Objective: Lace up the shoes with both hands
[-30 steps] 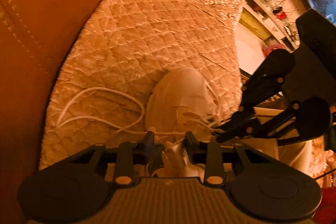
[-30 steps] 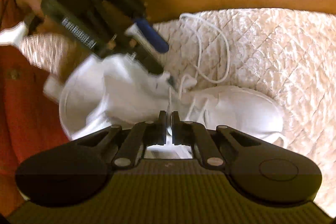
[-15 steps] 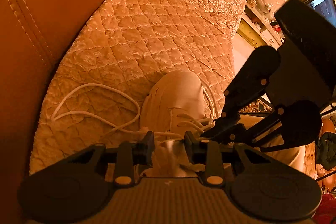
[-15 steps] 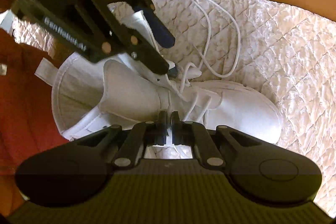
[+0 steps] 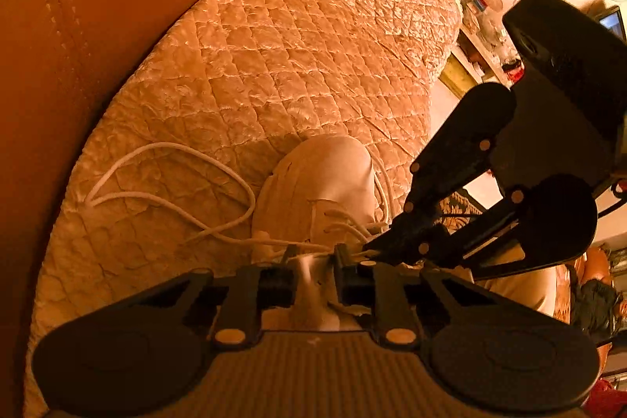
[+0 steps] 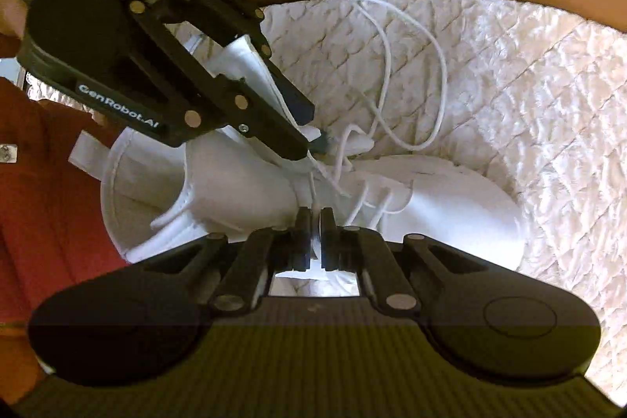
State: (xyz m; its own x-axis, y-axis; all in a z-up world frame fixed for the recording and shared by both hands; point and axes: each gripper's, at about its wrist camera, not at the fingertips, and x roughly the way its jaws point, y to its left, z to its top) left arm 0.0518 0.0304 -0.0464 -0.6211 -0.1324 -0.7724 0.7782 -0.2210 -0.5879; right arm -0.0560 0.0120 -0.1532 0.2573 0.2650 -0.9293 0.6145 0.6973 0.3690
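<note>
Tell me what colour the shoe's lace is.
White, matching the white high-top leather shoe; the thin cord lace shows truest in the right wrist view.

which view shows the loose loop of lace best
The left wrist view: the whole lace loop lies unobstructed on the quilted cushion beside the shoe. The right wrist view shows it too, farther off behind the shoe.

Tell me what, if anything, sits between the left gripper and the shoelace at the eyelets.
Nothing separate blocks it. The left gripper has just been closing, its tips on the shoe's tongue edge by the shoelace crossings. The right gripper, shut on lace, works close beside it without touching.
</note>
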